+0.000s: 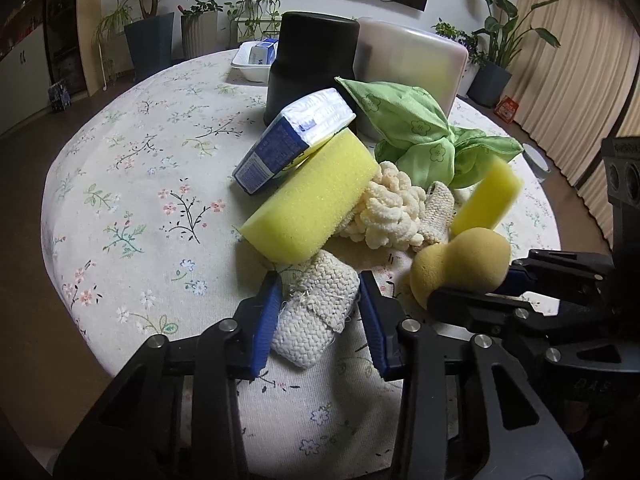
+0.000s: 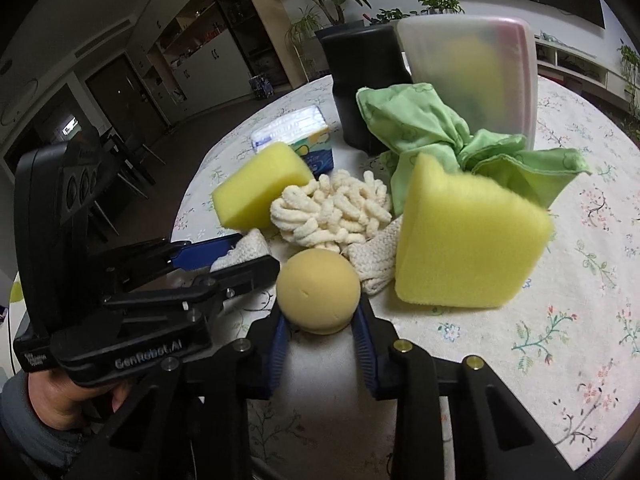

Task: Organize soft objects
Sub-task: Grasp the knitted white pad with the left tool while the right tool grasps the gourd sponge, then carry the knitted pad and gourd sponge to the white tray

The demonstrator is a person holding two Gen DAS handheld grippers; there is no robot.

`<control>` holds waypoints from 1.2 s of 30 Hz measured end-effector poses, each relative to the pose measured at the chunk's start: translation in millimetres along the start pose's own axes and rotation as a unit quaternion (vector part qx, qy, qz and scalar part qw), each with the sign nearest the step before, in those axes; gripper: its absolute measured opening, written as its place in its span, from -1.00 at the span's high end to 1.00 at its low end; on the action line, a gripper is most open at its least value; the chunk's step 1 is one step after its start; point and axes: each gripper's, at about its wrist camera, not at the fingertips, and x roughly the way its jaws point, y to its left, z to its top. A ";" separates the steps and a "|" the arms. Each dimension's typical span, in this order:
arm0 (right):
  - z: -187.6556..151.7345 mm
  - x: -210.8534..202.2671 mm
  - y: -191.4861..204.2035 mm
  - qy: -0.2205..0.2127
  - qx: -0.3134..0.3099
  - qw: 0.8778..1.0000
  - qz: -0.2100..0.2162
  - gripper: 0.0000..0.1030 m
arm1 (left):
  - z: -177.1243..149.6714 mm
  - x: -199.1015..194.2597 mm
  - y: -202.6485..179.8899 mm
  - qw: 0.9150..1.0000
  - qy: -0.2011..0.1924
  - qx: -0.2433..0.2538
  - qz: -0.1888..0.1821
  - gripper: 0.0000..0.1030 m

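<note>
A round worktop (image 1: 132, 184) in a flowered cloth carries the heap. Taking the chenille mitt (image 1: 390, 216) in the middle as the marker: behind it stand a frosted plastic box (image 1: 416, 60) and a black canister (image 1: 312, 64), and a knotted green cloth (image 1: 416, 128) lies just behind it, against both. To the mitt's left a big yellow sponge (image 1: 316, 204) touches it, with a blue tissue pack (image 1: 292, 140) tilted on top. To its right a second yellow sponge (image 2: 472, 240) stands up on edge. In front of the mitt the left hand-held gripper (image 1: 320, 312) has its blue fingers on either side of a cream knitted cloth (image 1: 316, 312), seemingly touching it. Beside that, the right hand-held gripper (image 2: 320, 328) holds a tan rounded sponge (image 2: 318, 290), pinched between its fingers.
</note>
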 end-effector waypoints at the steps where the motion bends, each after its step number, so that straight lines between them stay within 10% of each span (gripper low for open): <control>1: -1.0 -2.8 1.1 0.000 -0.002 1.000 -0.002 0.36 | -0.6 -1.5 0.2 1.000 -0.001 -0.003 -0.002 0.32; 36: -14.8 -55.8 -6.7 0.009 0.020 0.999 0.033 0.37 | -14.8 -37.7 -3.1 1.000 -0.009 -0.016 -0.023 0.47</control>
